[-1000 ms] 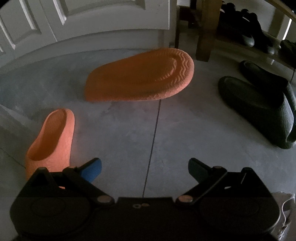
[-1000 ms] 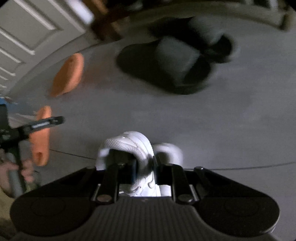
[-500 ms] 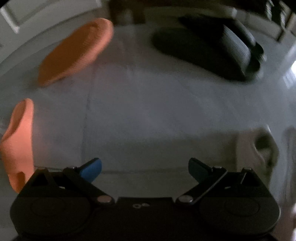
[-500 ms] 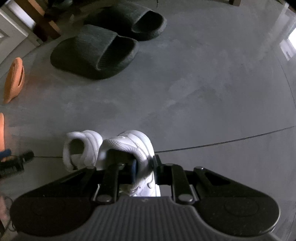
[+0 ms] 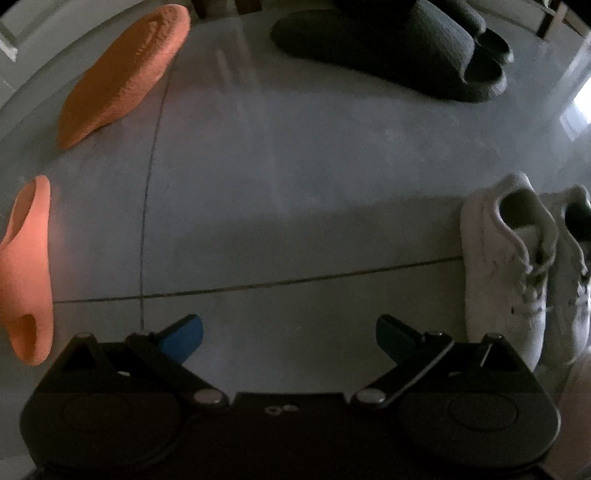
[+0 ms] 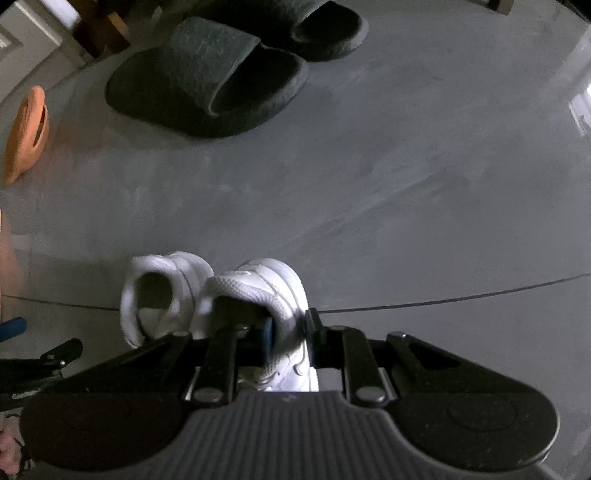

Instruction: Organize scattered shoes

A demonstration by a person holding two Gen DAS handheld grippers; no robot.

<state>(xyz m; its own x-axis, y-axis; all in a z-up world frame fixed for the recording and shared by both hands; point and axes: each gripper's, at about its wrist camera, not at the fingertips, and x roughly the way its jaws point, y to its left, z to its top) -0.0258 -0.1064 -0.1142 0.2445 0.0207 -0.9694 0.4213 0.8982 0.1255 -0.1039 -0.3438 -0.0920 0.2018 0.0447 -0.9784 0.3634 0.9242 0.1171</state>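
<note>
My right gripper (image 6: 288,332) is shut on the heel collar of a white sneaker (image 6: 266,291), with a second white sneaker (image 6: 159,288) beside it on the left. Both sneakers also show in the left wrist view (image 5: 509,266) at the right edge. My left gripper (image 5: 288,332) is open and empty above bare floor. An orange slipper (image 5: 122,70) lies sole up at the far left, and another orange slipper (image 5: 26,269) lies on its side at the left edge. Two dark green slides (image 6: 207,77) sit side by side at the back.
The floor is grey tile (image 5: 295,192) with dark grout lines. A wooden furniture leg (image 6: 103,29) and a white panelled door (image 6: 22,44) stand at the far left. Bright light falls on the floor at the right edge (image 5: 580,107).
The left gripper has swung right, so the orange slippers moved left and the white sneakers came into view. The right gripper has drawn the held sneaker next to the other one.
</note>
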